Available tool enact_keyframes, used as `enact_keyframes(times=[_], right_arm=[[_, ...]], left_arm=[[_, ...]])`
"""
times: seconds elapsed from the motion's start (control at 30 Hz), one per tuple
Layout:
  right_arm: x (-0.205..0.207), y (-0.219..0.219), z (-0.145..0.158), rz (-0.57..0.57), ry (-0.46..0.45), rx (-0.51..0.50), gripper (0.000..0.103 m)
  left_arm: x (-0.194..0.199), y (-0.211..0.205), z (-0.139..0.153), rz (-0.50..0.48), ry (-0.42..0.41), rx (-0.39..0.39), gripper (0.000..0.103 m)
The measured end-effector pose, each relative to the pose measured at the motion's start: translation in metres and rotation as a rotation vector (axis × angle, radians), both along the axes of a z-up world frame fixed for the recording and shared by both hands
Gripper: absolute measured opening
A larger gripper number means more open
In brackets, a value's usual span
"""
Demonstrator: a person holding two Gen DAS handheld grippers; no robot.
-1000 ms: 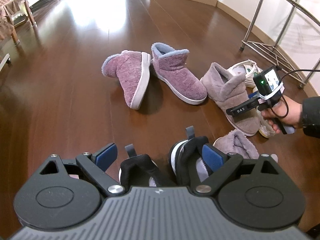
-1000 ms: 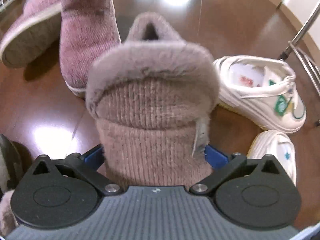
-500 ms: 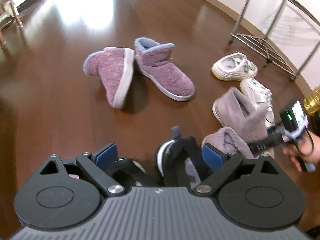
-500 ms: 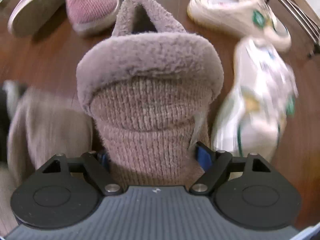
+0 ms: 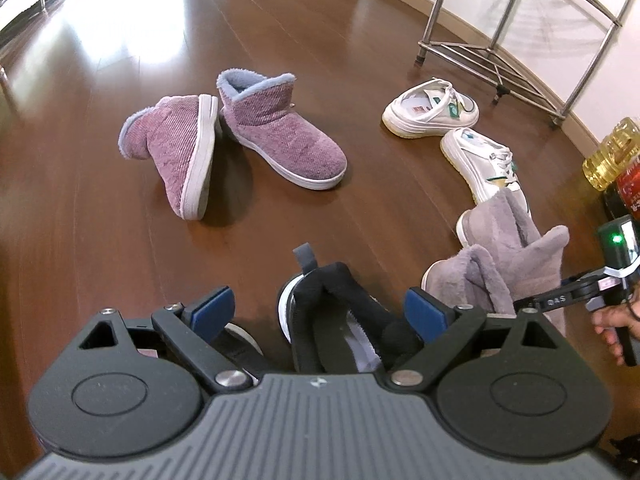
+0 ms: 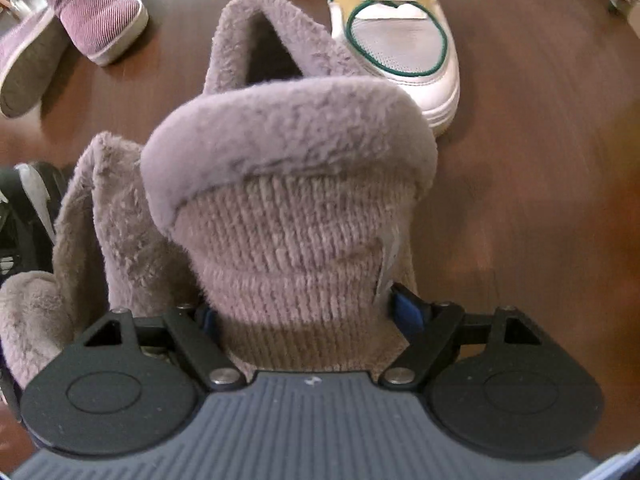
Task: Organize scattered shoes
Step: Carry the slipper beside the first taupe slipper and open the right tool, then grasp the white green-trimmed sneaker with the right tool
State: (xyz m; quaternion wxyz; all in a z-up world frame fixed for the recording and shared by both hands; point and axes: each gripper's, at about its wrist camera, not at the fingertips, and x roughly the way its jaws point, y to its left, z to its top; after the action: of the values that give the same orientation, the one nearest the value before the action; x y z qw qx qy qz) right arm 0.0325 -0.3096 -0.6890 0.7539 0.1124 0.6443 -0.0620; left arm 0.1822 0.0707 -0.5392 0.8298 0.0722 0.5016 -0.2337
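Beside the white sneaker (image 6: 404, 40), grey boot (image 6: 296, 220) in right tongs (image 6: 304, 316); bare floor (image 6: 540, 200) rightward

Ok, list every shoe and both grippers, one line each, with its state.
held grey boot: upright, clamped at the heel by the right gripper.
second grey boot: beside the held one, touching it.
tipped purple boot: lying on its side, sole showing.
upright purple boot: standing on its sole.
far white sneaker: upright on the floor.
near white sneaker: upright on the floor.
black shoe: between the left gripper's pads, not gripped.
left gripper: open.
right gripper: shut on the boot.
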Motion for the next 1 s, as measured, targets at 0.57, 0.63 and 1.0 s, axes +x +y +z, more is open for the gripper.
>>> enact_keyframes(times=[0.57, 0.63, 1.0], right_arm=[[-0.017, 0.067, 0.017, 0.04, -0.055, -0.055, 0.074], [0.003, 0.073, 0.019, 0.215, -0.099, -0.09, 0.072], [-0.018, 0.06, 0.06, 0.202, -0.171, -0.079, 0.083]], left_arm=[[-0.01, -0.015, -0.001, -0.065, 0.002, 0.026, 0.094], [-0.011, -0.015, 0.0, -0.07, -0.003, 0.025, 0.094], [-0.003, -0.016, 0.012, -0.034, -0.033, 0.016, 0.094]])
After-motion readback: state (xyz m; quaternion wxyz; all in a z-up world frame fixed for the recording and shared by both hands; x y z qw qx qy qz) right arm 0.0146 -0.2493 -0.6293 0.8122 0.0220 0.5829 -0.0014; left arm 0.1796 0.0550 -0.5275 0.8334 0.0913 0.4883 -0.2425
